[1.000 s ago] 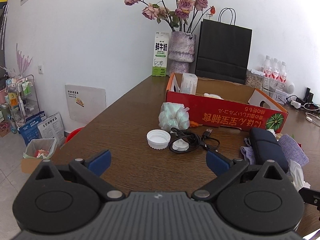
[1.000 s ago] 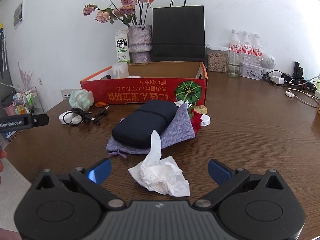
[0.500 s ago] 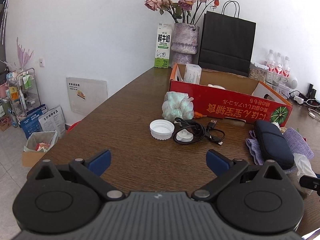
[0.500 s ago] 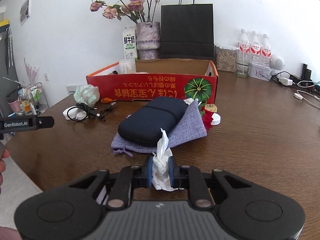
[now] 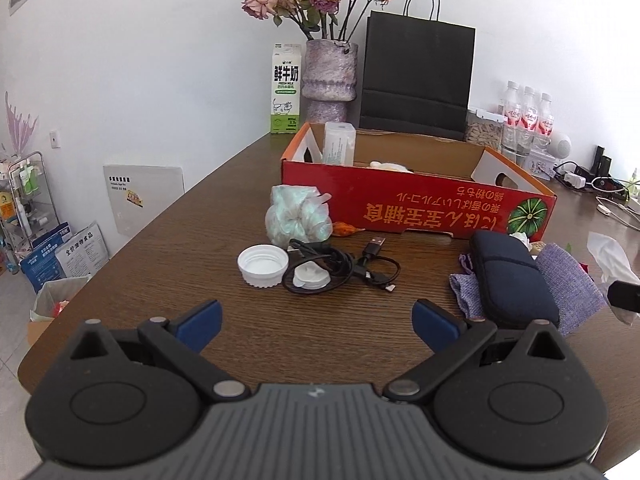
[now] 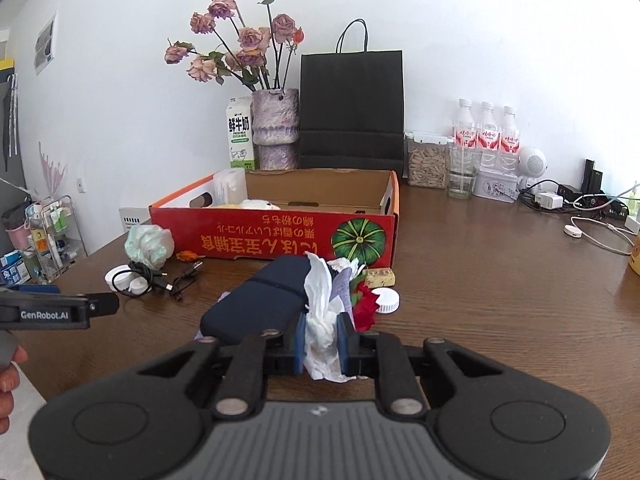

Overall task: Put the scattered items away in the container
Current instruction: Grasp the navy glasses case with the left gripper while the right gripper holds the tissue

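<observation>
While the table [image 6: 500, 280] spreads beneath, the red cardboard box [image 6: 280, 236] stands ahead of the right hand-held gripper [image 6: 322, 344], which clenches a crumpled tissue [image 6: 320, 320]; the left hand-held gripper [image 5: 316, 322] gapes, released, behind a white cap [image 5: 262, 266].

Each fisheye camera sits directly behind its own gripper, looking forward and slightly downward along the fingers, close above the brown wooden table [image 5: 168, 240]. Both views share the red cardboard box [image 5: 416, 208] [image 6: 276, 236] ahead and the dark blue zipped case [image 5: 508, 276] [image 6: 256, 300].
</observation>
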Demonstrator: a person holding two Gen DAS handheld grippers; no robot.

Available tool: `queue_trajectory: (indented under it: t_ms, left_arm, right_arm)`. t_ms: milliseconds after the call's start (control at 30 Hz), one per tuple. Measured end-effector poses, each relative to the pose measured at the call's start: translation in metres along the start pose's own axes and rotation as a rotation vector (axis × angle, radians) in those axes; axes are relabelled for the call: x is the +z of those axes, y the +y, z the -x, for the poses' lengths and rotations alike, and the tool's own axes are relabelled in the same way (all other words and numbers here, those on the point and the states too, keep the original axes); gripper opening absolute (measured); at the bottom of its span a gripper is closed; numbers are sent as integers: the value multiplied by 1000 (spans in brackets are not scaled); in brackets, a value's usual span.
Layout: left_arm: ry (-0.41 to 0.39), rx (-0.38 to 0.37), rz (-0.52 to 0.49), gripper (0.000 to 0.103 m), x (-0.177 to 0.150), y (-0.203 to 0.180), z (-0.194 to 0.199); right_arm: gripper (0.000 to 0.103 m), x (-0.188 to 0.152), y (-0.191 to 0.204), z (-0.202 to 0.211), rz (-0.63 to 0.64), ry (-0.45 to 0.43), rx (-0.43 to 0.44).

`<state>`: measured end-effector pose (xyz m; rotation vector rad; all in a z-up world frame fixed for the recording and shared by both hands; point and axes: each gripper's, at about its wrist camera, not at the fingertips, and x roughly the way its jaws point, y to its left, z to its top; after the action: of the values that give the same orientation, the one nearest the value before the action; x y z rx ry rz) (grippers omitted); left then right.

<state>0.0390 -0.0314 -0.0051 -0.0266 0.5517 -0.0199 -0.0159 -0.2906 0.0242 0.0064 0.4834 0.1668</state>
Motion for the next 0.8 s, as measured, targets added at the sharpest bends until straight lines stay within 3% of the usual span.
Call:
queue_trajectory:
  t_ms: [400, 800]
  left_arm:
    - [0, -69, -73, 103, 24, -50, -17]
    - [112, -173, -217, 103, 45, -128, -61]
  right_arm:
    - [15, 16, -32, -12, -11, -35, -2]
    - [15, 37, -73, -39, -41, -49, 20]
